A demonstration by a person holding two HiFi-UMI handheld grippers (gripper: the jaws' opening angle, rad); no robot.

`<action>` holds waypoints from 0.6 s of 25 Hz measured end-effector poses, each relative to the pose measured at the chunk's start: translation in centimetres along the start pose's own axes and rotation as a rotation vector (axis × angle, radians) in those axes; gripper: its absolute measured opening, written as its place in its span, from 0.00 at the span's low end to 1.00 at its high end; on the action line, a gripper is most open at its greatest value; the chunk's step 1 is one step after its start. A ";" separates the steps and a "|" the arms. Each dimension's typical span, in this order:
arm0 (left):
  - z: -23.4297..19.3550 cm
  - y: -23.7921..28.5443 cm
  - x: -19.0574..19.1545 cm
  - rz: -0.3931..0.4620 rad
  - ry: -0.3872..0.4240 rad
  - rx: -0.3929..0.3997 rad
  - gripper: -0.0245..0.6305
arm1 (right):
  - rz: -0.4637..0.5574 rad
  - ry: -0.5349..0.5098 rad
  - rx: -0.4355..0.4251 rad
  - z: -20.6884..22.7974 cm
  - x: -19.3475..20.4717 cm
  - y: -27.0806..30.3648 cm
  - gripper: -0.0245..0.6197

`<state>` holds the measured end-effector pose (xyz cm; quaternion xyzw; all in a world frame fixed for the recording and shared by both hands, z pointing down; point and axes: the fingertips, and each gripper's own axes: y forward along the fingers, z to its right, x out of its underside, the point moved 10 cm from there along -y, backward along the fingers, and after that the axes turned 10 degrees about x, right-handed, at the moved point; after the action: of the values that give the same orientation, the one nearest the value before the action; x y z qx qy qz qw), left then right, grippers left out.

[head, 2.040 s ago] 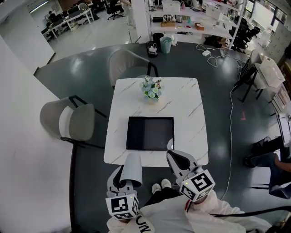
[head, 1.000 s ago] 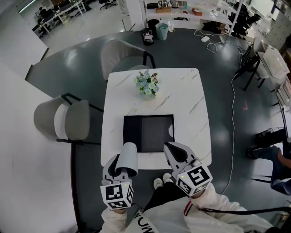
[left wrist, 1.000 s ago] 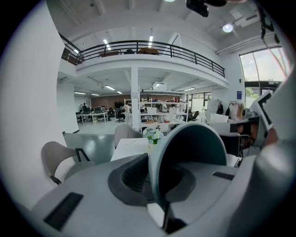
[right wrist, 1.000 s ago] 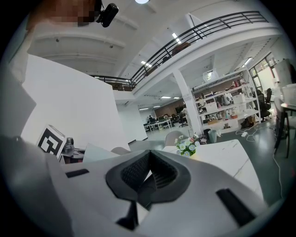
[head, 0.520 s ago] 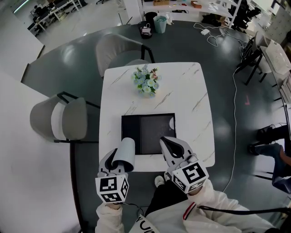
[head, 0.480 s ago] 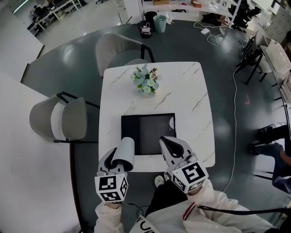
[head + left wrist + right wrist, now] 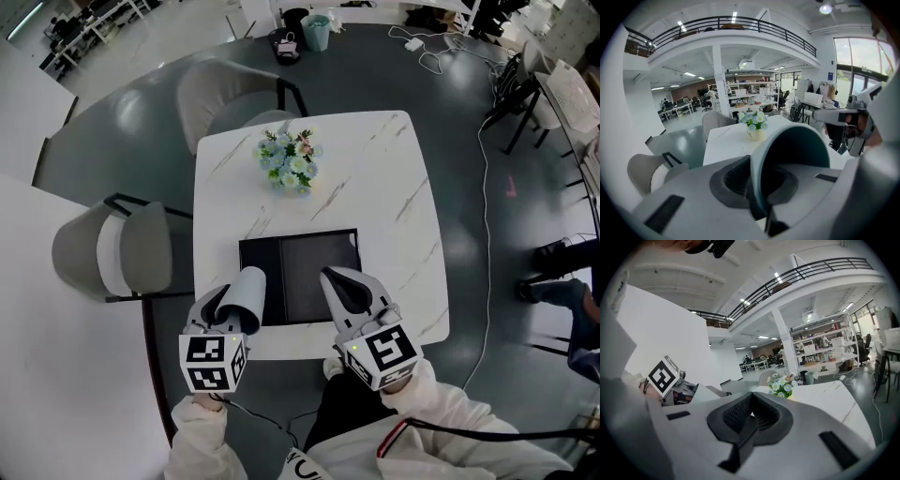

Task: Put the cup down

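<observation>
Head view first: the left gripper (image 7: 225,298) is clamping the cup (image 7: 247,292) by its rim, over the near left part of the white table (image 7: 384,187), right at the left edge of the dark tray (image 7: 309,272); the cup is lying tilted, mouth towards the gripper, base pointing away; whether it is touching the tray I cannot tell from here. The right gripper (image 7: 339,281) is hovering over the tray's near right part, jaws clenched together, nothing in them.

The left gripper view is giving what the head view is not: we are looking straight into the cup (image 7: 787,154), and its wall is sitting pinched between the ribbed black pads; outside pale grey and matte, inside dark teal, rim smoothly rounded. Beyond it the flowers (image 7: 753,123) are standing on the table, and the right gripper (image 7: 843,117) is showing at the right.

The right gripper view is confirming the empty pinch: the right gripper's (image 7: 750,416) ribbed black pads are meeting in a narrow V inside smooth white shells; the left gripper's marker cube (image 7: 663,376) is peeking in at the left.

Only the head view is showing the marble-veined square tabletop, the flat rectangular tray, the flowers (image 7: 289,161) at the far side, and two curved grey chairs (image 7: 122,262).
</observation>
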<state>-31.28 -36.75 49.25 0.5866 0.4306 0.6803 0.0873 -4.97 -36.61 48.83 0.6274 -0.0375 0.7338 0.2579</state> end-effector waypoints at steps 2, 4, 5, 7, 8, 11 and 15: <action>-0.8 1.1 -0.2 -0.027 0.000 0.015 0.08 | 0.006 -0.007 0.010 0.3 -0.1 0.5 0.05; -1.7 2.1 -0.3 -0.049 0.001 0.020 0.08 | 0.012 -0.015 0.017 0.4 -0.1 1.1 0.05; -2.0 2.5 -0.3 -0.060 0.004 0.023 0.08 | 0.015 -0.019 0.021 0.5 -0.1 1.3 0.05; -2.7 3.5 -0.3 -0.083 0.005 0.032 0.08 | 0.019 -0.027 0.030 0.7 0.0 1.8 0.05; -2.9 3.9 -0.3 -0.094 0.004 0.039 0.08 | 0.019 -0.028 0.035 0.8 0.1 2.0 0.05; -3.6 5.1 -0.5 -0.127 0.015 0.056 0.08 | 0.018 -0.029 0.045 1.1 0.5 2.8 0.05; -4.0 6.7 -0.8 -0.183 0.042 0.089 0.08 | 0.020 -0.032 0.050 1.3 0.9 3.6 0.05</action>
<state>-31.95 -43.27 53.54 0.5337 0.5140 0.6619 0.1136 -5.45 -39.95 50.92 0.6451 -0.0294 0.7268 0.2340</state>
